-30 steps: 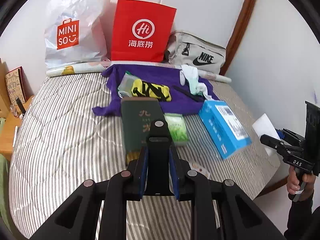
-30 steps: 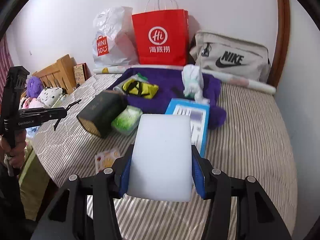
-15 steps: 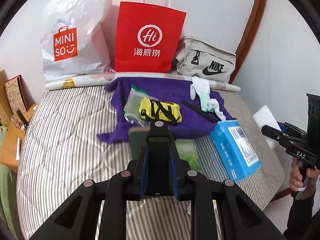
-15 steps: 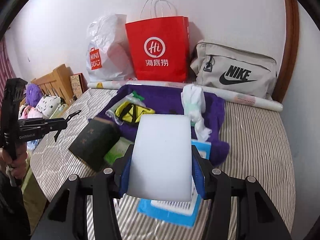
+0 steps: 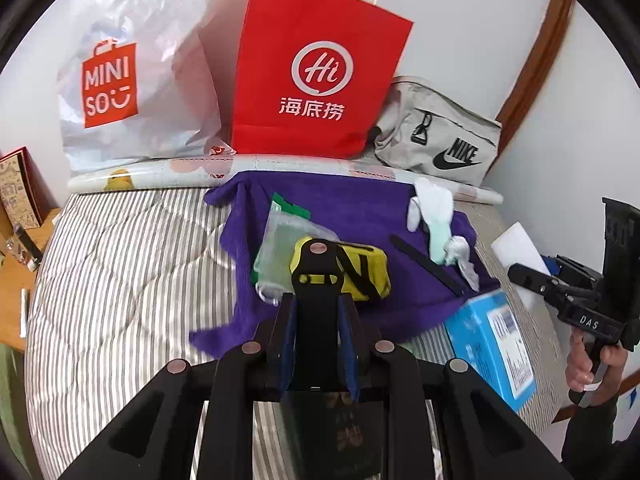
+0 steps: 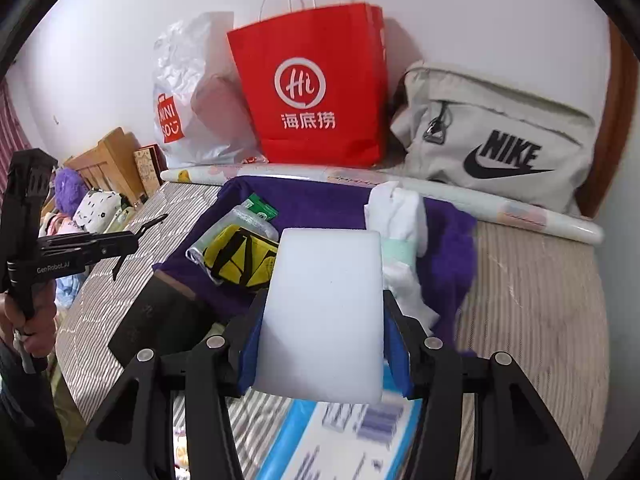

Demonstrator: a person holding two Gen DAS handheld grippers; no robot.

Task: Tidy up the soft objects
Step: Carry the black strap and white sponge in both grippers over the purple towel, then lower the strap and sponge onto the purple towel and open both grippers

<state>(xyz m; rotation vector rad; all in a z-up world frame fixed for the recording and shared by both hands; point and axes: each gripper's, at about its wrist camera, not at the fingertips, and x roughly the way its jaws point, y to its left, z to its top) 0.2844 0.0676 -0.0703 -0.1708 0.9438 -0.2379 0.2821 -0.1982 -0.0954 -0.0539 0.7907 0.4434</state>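
My right gripper (image 6: 324, 344) is shut on a white foam block (image 6: 324, 312) and holds it above the bed; it also shows in the left wrist view (image 5: 556, 276). My left gripper (image 5: 318, 320) is shut and empty, held over a dark green book (image 5: 336, 424). A purple towel (image 5: 332, 208) lies on the striped bed (image 5: 120, 280). On the towel lie a yellow-and-black pouch (image 5: 364, 272) in a clear bag and white socks (image 5: 436, 216). The towel (image 6: 304, 200), pouch (image 6: 240, 256) and socks (image 6: 396, 216) show in the right wrist view too.
A red paper bag (image 5: 316, 68), a white Miniso bag (image 5: 132, 80) and a grey Nike bag (image 5: 440, 140) stand along the wall behind a rolled sheet (image 5: 192, 168). A blue box (image 5: 492, 348) lies at the bed's right edge. Wooden furniture (image 6: 112, 160) stands left.
Both grippers have moved forward over the bed toward the purple towel. The book and blue box now sit under the grippers. The right gripper still holds the foam block.
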